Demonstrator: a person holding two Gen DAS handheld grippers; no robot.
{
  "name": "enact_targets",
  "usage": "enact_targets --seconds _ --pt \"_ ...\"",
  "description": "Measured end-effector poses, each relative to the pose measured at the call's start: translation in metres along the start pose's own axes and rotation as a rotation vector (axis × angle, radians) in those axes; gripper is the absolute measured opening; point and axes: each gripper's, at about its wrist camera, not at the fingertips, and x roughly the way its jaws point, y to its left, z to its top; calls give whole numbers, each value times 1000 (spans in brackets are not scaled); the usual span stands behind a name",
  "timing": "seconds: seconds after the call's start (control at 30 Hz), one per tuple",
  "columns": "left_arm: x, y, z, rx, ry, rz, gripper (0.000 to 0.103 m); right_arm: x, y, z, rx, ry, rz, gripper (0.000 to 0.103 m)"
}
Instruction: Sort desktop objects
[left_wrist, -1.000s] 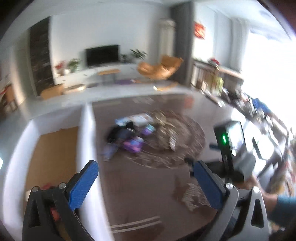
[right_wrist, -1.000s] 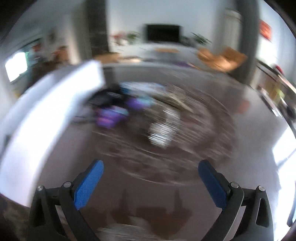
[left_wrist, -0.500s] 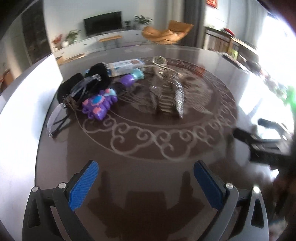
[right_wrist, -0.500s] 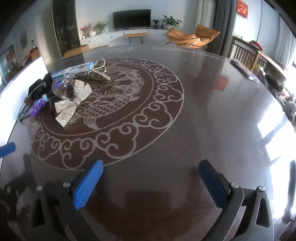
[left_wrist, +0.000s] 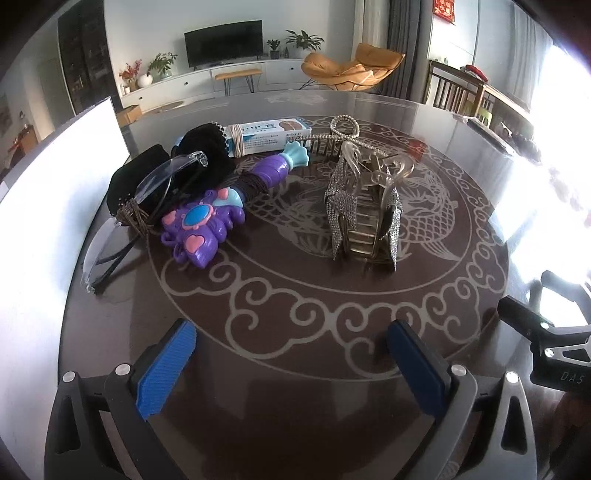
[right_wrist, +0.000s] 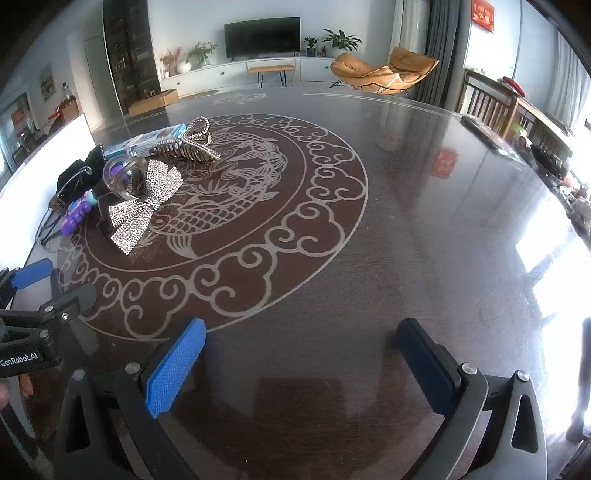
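Meanwhile both grippers, left gripper (left_wrist: 290, 354) and right gripper (right_wrist: 301, 360), spread wide, empty. Risk: purple toy (left_wrist: 207, 225) tangled with glasses (left_wrist: 147, 206); lifting one likely drags other.

Both tools nearer the table (right_wrist: 406, 221)

A round dark table (left_wrist: 295, 398) with a pale carp-and-cloud pattern carries a cluster on its far left part: a purple toy (left_wrist: 207, 221), clear glasses (left_wrist: 147, 192) over a black pouch (left_wrist: 136, 173), a white box (left_wrist: 266, 134), a rhinestone bow clip (left_wrist: 364, 210) and a beaded clip (right_wrist: 188, 147).
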Motion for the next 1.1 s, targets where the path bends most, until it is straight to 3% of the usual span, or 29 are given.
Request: enact_targets --seconds 1.1 --pt "0 0 -1 -1 -3 0 103 1 1 0 2 0 -1 103"
